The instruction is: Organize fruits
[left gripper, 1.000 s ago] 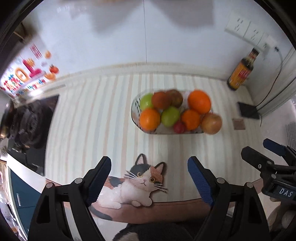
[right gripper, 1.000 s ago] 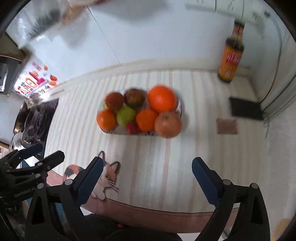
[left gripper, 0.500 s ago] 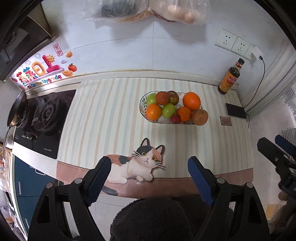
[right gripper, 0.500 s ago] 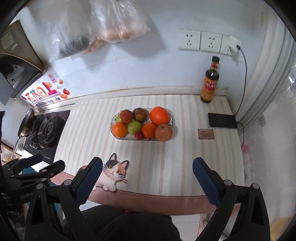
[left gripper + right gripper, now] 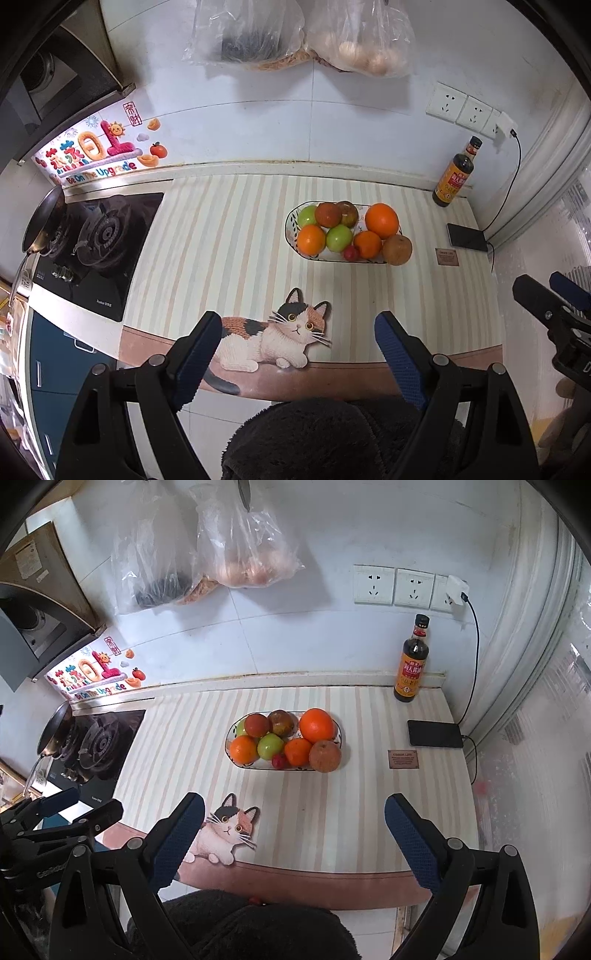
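Both grippers have pulled up and back from the counter since a second ago, so the fruit bowl (image 5: pixel 295 218) looks a lot smaller now and the wall above it has come into view. Using that bowl as the anchor: it sits on the striped countertop (image 5: pixel 229 240), roughly mid-counter, and it's packed. The big orange (image 5: pixel 382 220) is at its right end, a brownish pear-like fruit (image 5: pixel 397 250) sits on the bowl's front right edge (can't tell if it's fully inside the rim), two smaller oranges (image 5: pixel 311 240) are along the front, two green apples (image 5: pixel 339 238) and two dark reddish fruits (image 5: pixel 328 215) fill the back and middle, and a tiny red fruit (image 5: pixel 351 253) is tucked at the front. Left of the bowl is the gas stove (image 5: pixel 99 240) with a pan (image 5: pixel 44 221) on it. Right of the bowl, back by the wall, stands a sauce bottle (image 5: pixel 454 177), and nearer is a dark phone-like slab (image 5: pixel 466 237) on a cable. Above the bowl, plastic bags (image 5: pixel 299 33) hang on the wall. In front of the bowl there's a cat picture (image 5: pixel 273 339) on the counter edge. The left gripper (image 5: pixel 295 350) and right gripper (image 5: pixel 295 834) both hang in front of the bowl, well apart from it, jaws spread wide with nothing between them.
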The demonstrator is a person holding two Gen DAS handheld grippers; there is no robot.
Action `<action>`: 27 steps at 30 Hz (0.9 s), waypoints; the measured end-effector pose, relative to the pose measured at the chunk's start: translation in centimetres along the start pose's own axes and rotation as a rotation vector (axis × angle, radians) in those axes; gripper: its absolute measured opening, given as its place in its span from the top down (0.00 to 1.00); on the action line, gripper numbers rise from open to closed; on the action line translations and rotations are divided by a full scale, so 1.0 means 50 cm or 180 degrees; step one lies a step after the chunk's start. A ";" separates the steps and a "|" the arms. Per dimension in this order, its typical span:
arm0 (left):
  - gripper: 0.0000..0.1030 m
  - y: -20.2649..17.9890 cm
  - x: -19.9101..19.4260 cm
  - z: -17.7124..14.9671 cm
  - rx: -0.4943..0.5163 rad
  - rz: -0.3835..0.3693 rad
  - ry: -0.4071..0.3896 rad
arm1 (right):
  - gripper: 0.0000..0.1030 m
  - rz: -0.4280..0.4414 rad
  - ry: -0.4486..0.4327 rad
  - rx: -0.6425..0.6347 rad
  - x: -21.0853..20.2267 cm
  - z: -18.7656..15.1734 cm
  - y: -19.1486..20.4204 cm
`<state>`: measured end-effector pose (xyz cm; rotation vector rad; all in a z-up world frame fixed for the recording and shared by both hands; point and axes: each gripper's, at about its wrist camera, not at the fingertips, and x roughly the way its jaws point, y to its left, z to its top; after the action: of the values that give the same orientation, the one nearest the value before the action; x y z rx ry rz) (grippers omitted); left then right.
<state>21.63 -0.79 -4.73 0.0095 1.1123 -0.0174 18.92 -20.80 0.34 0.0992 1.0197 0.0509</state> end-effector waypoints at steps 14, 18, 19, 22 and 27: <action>0.18 -0.019 0.046 0.027 -0.0038 0.0153 -0.0152 | 0.03 -0.0140 0.0061 0.0006 0.096 0.029 -0.032; 0.18 -0.029 0.055 0.033 0.0010 0.0164 -0.0179 | 0.03 -0.0201 0.0047 -0.0037 0.108 0.035 -0.031; 0.18 -0.030 0.057 0.034 0.0015 0.0157 -0.0172 | 0.03 -0.0197 0.0054 -0.0034 0.110 0.034 -0.031; 0.18 -0.035 0.061 0.037 0.0031 0.0147 -0.0161 | 0.03 -0.0216 0.0057 -0.0046 0.112 0.037 -0.031; 0.18 -0.038 0.062 0.042 0.0046 0.0135 -0.0168 | 0.03 -0.0224 0.0034 -0.0039 0.111 0.041 -0.033</action>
<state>24.88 -2.77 -6.59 0.0453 1.0590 0.0123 23.59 -22.05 -3.48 0.0517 1.0328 -0.0064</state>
